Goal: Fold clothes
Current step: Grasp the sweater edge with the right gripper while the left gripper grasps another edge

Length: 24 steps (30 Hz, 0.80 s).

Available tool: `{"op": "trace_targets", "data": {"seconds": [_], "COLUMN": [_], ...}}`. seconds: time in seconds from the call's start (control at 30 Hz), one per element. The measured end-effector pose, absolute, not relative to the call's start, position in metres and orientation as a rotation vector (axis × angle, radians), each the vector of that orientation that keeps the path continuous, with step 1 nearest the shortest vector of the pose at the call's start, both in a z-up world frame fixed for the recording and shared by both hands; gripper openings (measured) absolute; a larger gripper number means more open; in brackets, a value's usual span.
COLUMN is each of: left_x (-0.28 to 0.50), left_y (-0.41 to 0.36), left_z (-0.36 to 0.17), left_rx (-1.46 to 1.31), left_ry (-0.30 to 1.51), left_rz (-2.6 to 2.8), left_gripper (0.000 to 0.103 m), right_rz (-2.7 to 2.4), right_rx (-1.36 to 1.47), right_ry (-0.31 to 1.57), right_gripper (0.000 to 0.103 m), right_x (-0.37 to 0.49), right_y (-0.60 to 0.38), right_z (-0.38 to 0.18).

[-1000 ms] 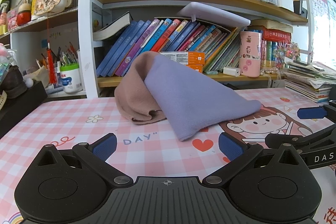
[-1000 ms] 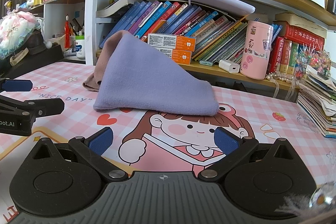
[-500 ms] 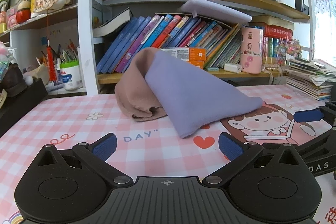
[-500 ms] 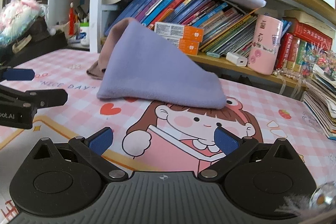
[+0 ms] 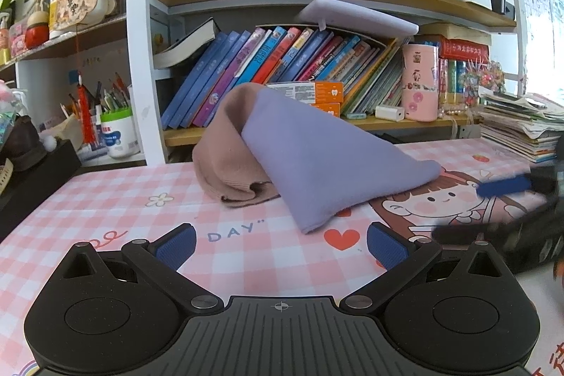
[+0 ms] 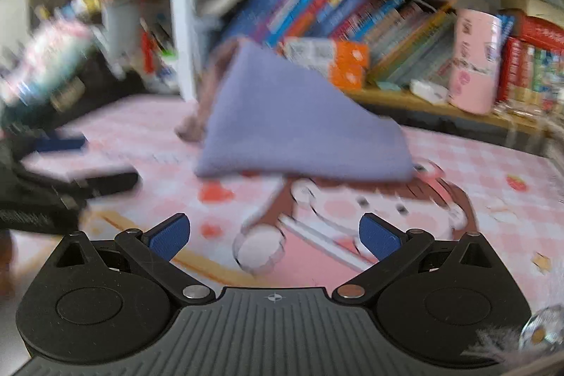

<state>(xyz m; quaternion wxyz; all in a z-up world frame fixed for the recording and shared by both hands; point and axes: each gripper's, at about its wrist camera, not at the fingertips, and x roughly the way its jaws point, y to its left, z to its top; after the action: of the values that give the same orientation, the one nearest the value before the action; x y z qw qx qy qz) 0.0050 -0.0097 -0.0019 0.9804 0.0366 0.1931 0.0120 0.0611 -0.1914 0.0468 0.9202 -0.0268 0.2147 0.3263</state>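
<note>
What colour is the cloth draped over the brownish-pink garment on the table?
The cloth is plain lavender purple, no pattern; it shows best in the sharp left wrist view.

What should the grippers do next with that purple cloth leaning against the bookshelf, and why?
Probably bring the left gripper forward to the near bottom corner of the purple cloth. Both it and the right gripper are open, empty and short of the pile, and that corner lies free on the pink mat. The cloth is draped over a brown garment, so it has to come off first.
</note>
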Motion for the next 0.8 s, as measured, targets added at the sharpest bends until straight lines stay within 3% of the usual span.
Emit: {"op": "trace_targets", "data": {"seconds": [0.2, 0.4, 0.67, 0.8], "left_x": [0.003, 0.015, 0.082, 0.111], "left_y": [-0.027, -0.036, -0.046, -0.063], "left_z": [-0.003, -0.007, -0.008, -0.021], "left_rx": [0.176, 0.239, 0.426, 0.631], "left_ry": [0.382, 0.456, 0.530, 0.605], "left_rz": [0.144, 0.169, 0.164, 0.121], "left_gripper": [0.103, 0.103, 0.103, 0.090], "right_rz": [0.692, 0.768, 0.685, 0.698], "right_rx": [0.056, 0.615, 0.898, 0.903], "right_ry": [0.291, 0.534, 0.551, 0.561], "right_gripper": [0.103, 0.103, 0.103, 0.103], "right_x": [0.095, 0.140, 0.157, 0.157], "right_y": [-0.211, -0.274, -0.315, -0.312], "right_z": [0.079, 0.053, 0.031, 0.028]}}
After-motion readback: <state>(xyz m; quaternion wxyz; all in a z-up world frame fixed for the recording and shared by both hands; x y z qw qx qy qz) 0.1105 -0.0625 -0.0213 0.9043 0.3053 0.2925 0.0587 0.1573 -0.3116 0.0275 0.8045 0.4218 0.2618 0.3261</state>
